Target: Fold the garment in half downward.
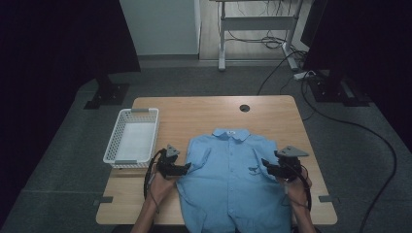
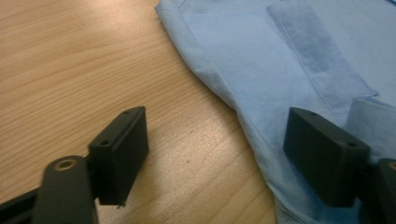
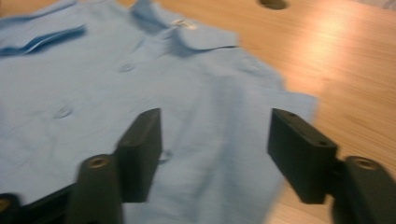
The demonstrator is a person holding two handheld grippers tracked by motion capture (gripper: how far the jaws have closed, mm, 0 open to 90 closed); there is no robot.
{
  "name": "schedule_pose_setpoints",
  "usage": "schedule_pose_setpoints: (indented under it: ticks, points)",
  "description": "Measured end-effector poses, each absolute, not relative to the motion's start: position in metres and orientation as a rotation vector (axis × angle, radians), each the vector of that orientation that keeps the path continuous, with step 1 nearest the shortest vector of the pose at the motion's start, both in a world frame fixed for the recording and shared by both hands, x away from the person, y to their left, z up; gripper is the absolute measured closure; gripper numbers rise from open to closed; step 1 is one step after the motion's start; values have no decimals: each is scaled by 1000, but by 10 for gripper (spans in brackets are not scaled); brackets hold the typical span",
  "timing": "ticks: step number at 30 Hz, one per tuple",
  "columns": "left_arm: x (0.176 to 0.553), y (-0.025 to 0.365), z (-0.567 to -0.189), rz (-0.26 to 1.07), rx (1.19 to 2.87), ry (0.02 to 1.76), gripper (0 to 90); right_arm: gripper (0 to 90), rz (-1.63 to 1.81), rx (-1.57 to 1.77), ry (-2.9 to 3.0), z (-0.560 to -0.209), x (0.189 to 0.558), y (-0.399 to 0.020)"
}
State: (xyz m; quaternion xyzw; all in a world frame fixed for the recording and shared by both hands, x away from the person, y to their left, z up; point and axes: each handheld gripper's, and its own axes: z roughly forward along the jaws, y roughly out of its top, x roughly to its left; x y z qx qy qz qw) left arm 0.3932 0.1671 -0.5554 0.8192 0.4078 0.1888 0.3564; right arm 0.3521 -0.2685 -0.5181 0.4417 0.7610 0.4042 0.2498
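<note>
Table [image 1: 204, 114]: light wood, a white basket [image 1: 131, 136] at its left edge. Shirt [image 1: 232, 182]: pale blue, buttoned, spread flat face up on the near half of the tabletop, collar toward the far edge, hem running off the near edge; long axis far-to-near, sleeves folded in over the body. Left gripper [image 1: 187, 168]: at the shirt's left side seam, pointing inward, jaws apart, one over bare wood and one over the cloth edge, nothing clamped. Right gripper [image 1: 265, 163]: at the right side, over the folded sleeve, jaws standing wide above the fabric, nothing held. Judgement: each side edge lies straight ahead of its own gripper; both are about equally near, the left slightly lower to the seam.
</note>
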Motion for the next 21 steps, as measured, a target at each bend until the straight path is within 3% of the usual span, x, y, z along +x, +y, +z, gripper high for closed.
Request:
schedule_pose_setpoints:
  ticks: [11,16,21]
  points:
    - [394,166,-556,479,2127,1043,160,181,1003,1368,2145,-553,363,-300]
    - [393,166,-556,479,2128,1041,158,53,1008,1339,2181,-564,363,-301]
    - [387,166,-556,475,2133,1037,146,45,967,1338,2179,-565,356,-297]
